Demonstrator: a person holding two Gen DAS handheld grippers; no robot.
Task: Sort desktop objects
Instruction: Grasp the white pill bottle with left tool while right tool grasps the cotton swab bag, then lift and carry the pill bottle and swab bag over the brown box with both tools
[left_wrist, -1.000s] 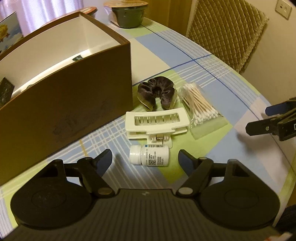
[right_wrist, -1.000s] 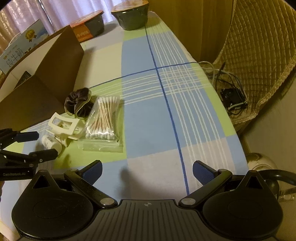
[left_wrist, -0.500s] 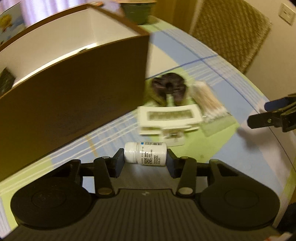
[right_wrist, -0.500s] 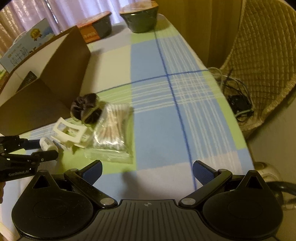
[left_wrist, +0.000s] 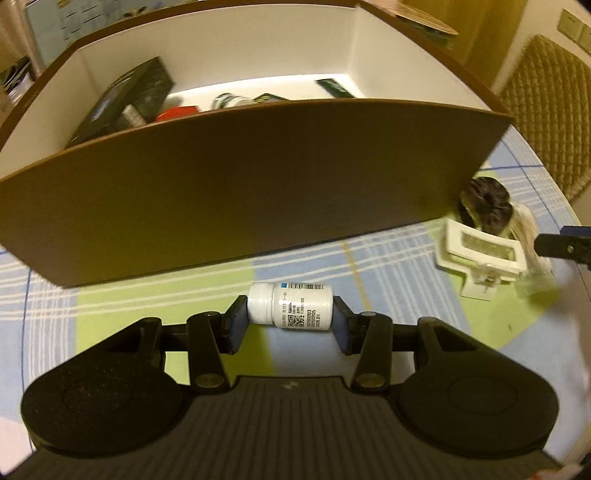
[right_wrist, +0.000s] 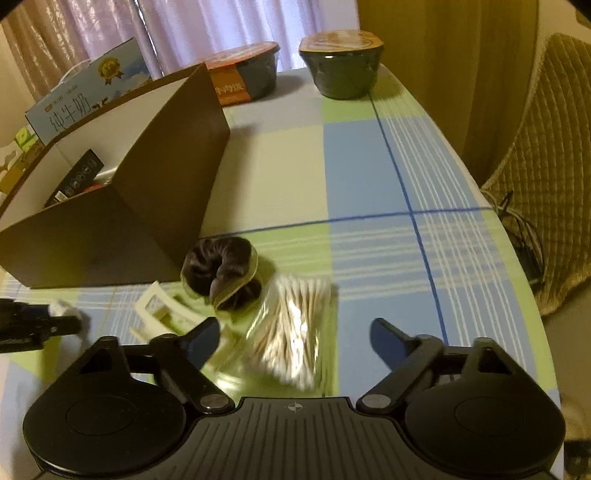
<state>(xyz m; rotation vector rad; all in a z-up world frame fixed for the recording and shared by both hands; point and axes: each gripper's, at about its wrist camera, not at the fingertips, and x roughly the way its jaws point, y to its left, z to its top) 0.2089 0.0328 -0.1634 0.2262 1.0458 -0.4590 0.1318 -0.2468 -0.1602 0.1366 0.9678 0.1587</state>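
My left gripper (left_wrist: 289, 314) is shut on a small white pill bottle (left_wrist: 295, 308), which lies sideways between the pads just above the checked tablecloth. The front wall of the brown box (left_wrist: 258, 177) stands right behind it. To the right lie a white hair clip (left_wrist: 480, 251) and a dark scrunchie (left_wrist: 485, 199). My right gripper (right_wrist: 295, 334) hovers over the bag of cotton swabs (right_wrist: 291, 325). Its jaws are closing with the bag between the fingers, and the pads stand clear of it. The scrunchie (right_wrist: 221, 269) and hair clip (right_wrist: 162, 314) lie just left of the bag.
The brown box (right_wrist: 129, 221) holds a black carton (left_wrist: 125, 99) and several small items. Two instant noodle bowls (right_wrist: 340, 62) (right_wrist: 243, 74) and a blue milk carton (right_wrist: 85, 92) stand at the table's far end. A quilted chair (right_wrist: 546, 166) is off the right edge.
The left gripper closed on the pill bottle and carried it left along the box front. The right gripper moved left over the cotton swab bag, and its jaws narrowed.
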